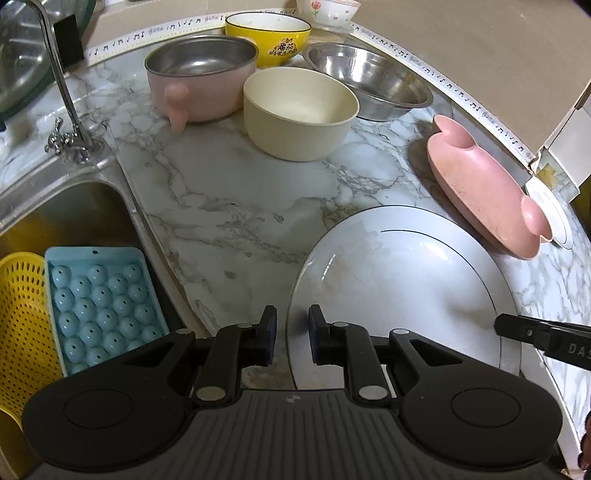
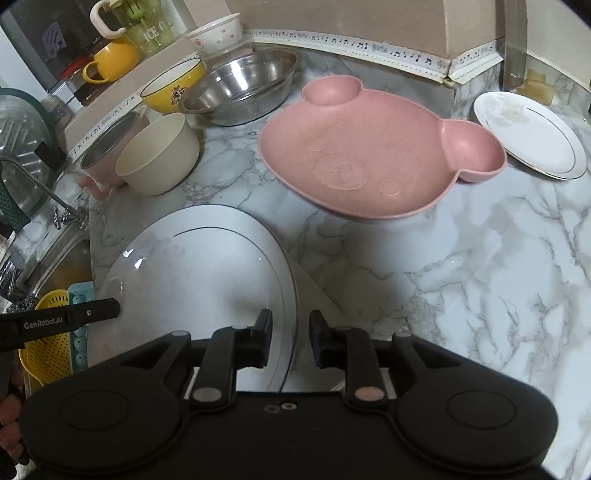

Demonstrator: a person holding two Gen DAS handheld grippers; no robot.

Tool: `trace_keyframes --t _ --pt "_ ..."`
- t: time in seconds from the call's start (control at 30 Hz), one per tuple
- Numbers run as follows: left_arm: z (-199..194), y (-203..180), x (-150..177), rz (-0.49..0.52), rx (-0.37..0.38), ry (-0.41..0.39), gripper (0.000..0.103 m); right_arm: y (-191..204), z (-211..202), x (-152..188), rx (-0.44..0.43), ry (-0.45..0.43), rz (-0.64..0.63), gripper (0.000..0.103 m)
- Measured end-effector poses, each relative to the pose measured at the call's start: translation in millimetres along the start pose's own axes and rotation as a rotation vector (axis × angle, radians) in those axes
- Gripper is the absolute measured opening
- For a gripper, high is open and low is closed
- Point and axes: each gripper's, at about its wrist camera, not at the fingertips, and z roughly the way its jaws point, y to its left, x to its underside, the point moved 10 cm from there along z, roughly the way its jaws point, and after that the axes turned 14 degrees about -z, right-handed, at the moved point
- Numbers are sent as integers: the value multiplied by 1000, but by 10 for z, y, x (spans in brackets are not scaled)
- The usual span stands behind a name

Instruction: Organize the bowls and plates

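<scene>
A large white plate (image 1: 402, 288) with a thin dark ring is near the counter's front edge; it also shows in the right wrist view (image 2: 195, 273). My left gripper (image 1: 291, 332) straddles its left rim, jaws a small way apart. My right gripper (image 2: 290, 338) straddles its right rim, jaws likewise apart; whether either pinches the rim I cannot tell. Beyond lie a pink bear-shaped plate (image 2: 369, 162), a small white plate (image 2: 532, 136), a cream bowl (image 1: 299, 110), a pink-sided steel bowl (image 1: 201, 74), a yellow bowl (image 1: 267, 37) and a steel bowl (image 1: 369, 81).
A steel sink (image 1: 70, 206) on the left holds a blue egg tray (image 1: 103, 306) and a yellow strainer (image 1: 20, 325). A tap (image 1: 66, 96) stands behind it. A flowered bowl (image 2: 216, 35) and mugs sit on the back ledge. Marble counter (image 2: 461, 288) spreads right.
</scene>
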Motion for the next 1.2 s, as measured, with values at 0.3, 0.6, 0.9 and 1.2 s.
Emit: trace_keyframes --t 0.3,0.6,0.9,1.2 --pt "-222 -34 -83 53 2 -71 18 43 -158 -48 30 -31 -18 30" --pt "-483 -265 -118 124 81 -145 56 132 -335 -91 58 -66 -34 37" --pt "-617 -467 -136 187 153 -163 65 213 -590 -169 100 -123 -47 59" --pt "-732 -749 -155 266 231 -194 74 149 -890 -271 169 -194 -35 81"
